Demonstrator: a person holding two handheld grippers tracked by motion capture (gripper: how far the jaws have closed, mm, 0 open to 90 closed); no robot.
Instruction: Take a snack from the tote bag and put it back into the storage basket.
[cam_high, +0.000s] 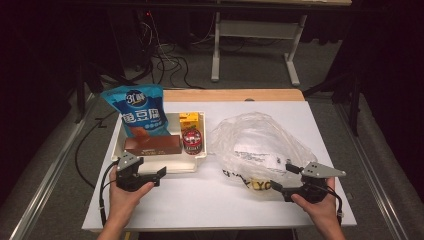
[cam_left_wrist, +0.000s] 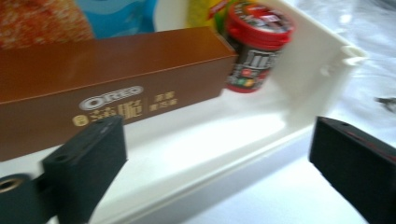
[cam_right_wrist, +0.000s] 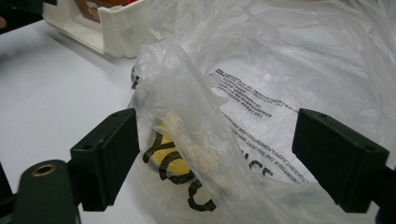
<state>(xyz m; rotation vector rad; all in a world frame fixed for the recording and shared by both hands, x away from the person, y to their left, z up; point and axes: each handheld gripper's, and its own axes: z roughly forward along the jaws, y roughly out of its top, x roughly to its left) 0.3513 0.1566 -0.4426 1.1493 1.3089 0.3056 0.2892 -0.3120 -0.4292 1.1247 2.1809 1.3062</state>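
A white tray (cam_high: 200, 156) on the table's left holds a blue snack bag (cam_high: 136, 107), a brown Oreo box (cam_high: 152, 145), a yellow carton (cam_high: 189, 120) and a red-lidded candy tub (cam_high: 192, 141). My left gripper (cam_high: 161, 175) hovers open at the tray's near edge; its view has the Oreo box (cam_left_wrist: 116, 88) and the tub (cam_left_wrist: 254, 46) just beyond the jaws. To the right lies a crumpled clear plastic bag (cam_high: 257, 142) with black print. My right gripper (cam_high: 282, 181) stands open at the bag's near edge, with a fold of the bag (cam_right_wrist: 196, 126) between its jaws.
The white table (cam_high: 200, 200) has free surface in front of the tray and bag. A strip of bare wood (cam_high: 235, 95) runs along the far edge. Beyond it are cables (cam_high: 165, 60) on the floor and a grey desk frame (cam_high: 250, 30).
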